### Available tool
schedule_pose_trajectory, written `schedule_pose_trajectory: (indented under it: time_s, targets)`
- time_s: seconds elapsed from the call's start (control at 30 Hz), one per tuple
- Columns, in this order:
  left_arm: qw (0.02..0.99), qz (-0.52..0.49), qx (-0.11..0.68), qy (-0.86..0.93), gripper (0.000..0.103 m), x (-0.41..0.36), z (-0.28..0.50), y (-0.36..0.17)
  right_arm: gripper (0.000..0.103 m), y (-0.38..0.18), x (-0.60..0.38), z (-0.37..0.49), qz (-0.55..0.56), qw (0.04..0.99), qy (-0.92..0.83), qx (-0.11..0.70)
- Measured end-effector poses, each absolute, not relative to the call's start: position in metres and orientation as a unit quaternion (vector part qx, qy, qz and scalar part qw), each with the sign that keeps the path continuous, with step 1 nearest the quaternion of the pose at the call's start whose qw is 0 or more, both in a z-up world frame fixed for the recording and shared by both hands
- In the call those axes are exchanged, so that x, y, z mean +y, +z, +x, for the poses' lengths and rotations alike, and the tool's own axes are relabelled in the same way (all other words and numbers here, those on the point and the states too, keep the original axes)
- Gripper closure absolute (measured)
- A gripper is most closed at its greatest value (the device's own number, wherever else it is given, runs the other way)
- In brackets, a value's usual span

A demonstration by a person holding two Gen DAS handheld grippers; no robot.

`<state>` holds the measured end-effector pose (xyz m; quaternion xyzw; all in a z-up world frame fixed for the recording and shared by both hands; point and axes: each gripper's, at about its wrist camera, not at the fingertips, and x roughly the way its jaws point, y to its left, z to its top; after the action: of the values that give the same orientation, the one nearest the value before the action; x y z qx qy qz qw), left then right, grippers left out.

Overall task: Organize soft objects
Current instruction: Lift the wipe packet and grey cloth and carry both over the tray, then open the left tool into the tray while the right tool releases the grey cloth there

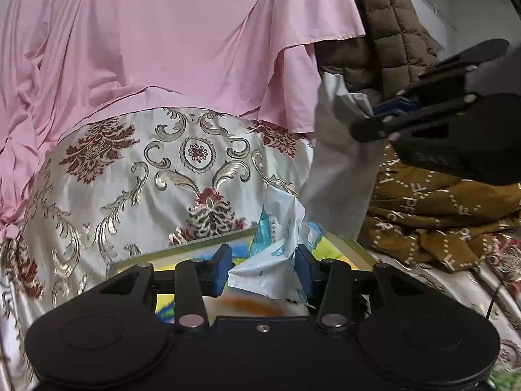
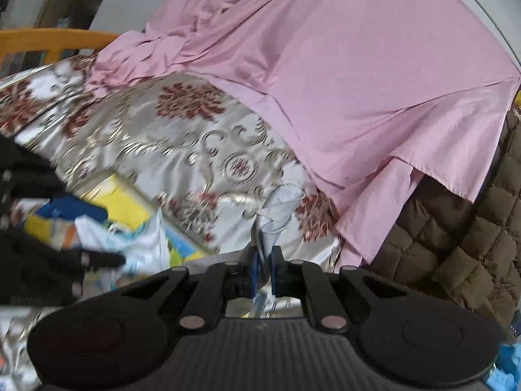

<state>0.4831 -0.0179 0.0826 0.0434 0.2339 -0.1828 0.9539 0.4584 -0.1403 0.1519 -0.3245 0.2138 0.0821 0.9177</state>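
Pale grey cloth (image 1: 338, 169): pinched at its top edge, hanging in a long fold above the patterned bedspread (image 1: 162, 169), lower end running down toward the crumpled white-and-blue printed bundle (image 1: 273, 260). Cannot tell whether cloth and bundle are 1 piece or 2.

Right gripper (image 1: 368, 120): jaws nearly closed, only a thin layer of the grey cloth between the blue pads (image 2: 276, 267). Left gripper (image 1: 263, 270): jaws about half apart, packed with the printed bundle, both pads pressing on it.

Under the bundle: a flat yellow picture board (image 1: 182, 247), lying on the bedspread. Behind: a pink sheet (image 1: 162, 32). To the right: a brown quilted jacket (image 1: 390, 32) and a mustard scarf (image 1: 439, 208).

Likely trouble from here:
1. Slipping out of the right pinch. Small bite, slick-looking fabric, the whole hanging fold pulling on 1 edge.
2. Tearing or jerking, if the 2 hands pull apart while holding 1 joined piece.
3. Dragging the board along. Bundle crumpled right on top of it, so a loose fold could catch its rim.
4. Snagging the scarf or jacket with the hanging end when swinging right.
5. Spilling part of the bundle, since the left grip holds a loose wad rather than a flat fold.
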Motion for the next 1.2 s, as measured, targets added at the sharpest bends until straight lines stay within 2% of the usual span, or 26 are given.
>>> schedule_pose_trajectory:
  time_s: [0.33,0.73,1.03,1.2]
  targets:
    - [0.95,0.0,0.262,-0.17,0.057,-0.023,0.527,0.048,0.095,0.109,-0.14,0.514,-0.273,0.924,0.076,0.256]
    - [0.944,-0.014,0.283,-0.171,0.056,-0.033,0.532,0.023,0.095,0.063,-0.153,0.515,-0.253,0.915,0.085,0.302]
    - [0.944,-0.011,0.284,-0.168,0.05,-0.038,0.527,0.025,0.082,0.057,-0.163,0.509,-0.232,0.918,0.087,0.311]
    - [0.945,-0.011,0.283,-0.163,0.044,-0.037,0.52,0.03,0.07,0.061,-0.166,0.502,-0.224,0.921,0.088,0.306]
